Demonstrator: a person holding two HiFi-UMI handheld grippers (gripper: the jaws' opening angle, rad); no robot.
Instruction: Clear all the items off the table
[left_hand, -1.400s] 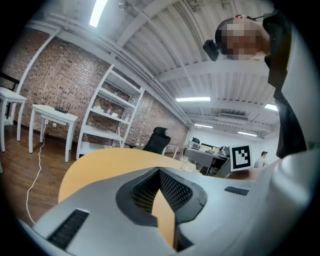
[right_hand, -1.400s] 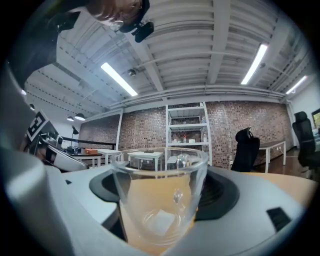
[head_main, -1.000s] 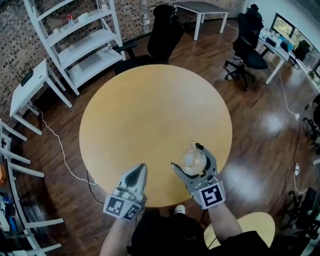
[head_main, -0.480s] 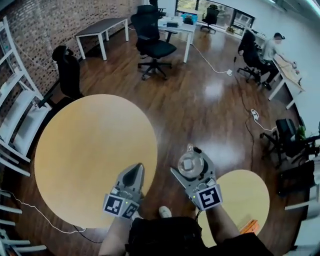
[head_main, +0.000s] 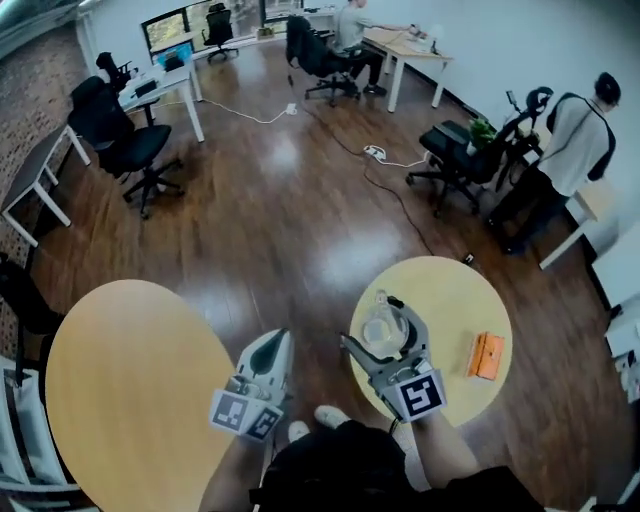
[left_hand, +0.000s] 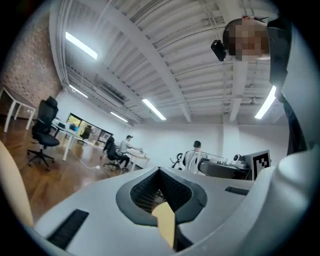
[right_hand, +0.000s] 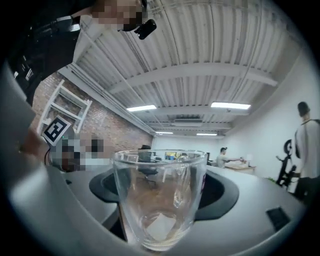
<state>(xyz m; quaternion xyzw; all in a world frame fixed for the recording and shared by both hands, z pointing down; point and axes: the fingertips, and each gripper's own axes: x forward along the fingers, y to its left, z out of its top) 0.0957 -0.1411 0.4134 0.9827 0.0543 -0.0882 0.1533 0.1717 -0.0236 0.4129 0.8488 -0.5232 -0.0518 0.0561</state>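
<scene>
A clear glass cup (head_main: 381, 326) stands upright between the jaws of my right gripper (head_main: 376, 322), which is shut on it, over the near left edge of a small round wooden table (head_main: 450, 285). In the right gripper view the empty glass (right_hand: 160, 195) fills the middle between the grey fingers (right_hand: 65, 200). My left gripper (head_main: 274, 347) hangs over the wood floor between the two tables, jaws together with nothing in them. The left gripper view shows its closed jaws (left_hand: 161, 192) and the office beyond. The large round table (head_main: 130, 380) lies at the lower left with a bare top.
An orange flat item (head_main: 486, 355) lies on the small table's right side. Office chairs (head_main: 130, 145) (head_main: 460, 160), desks and floor cables (head_main: 385, 180) fill the room behind. One person stands at the right (head_main: 580, 140) and another sits at a far desk (head_main: 352, 25).
The view has swung from the large round table, now at the left, to the small round table. Both grippers moved along with it, the right one still holding the glass.
</scene>
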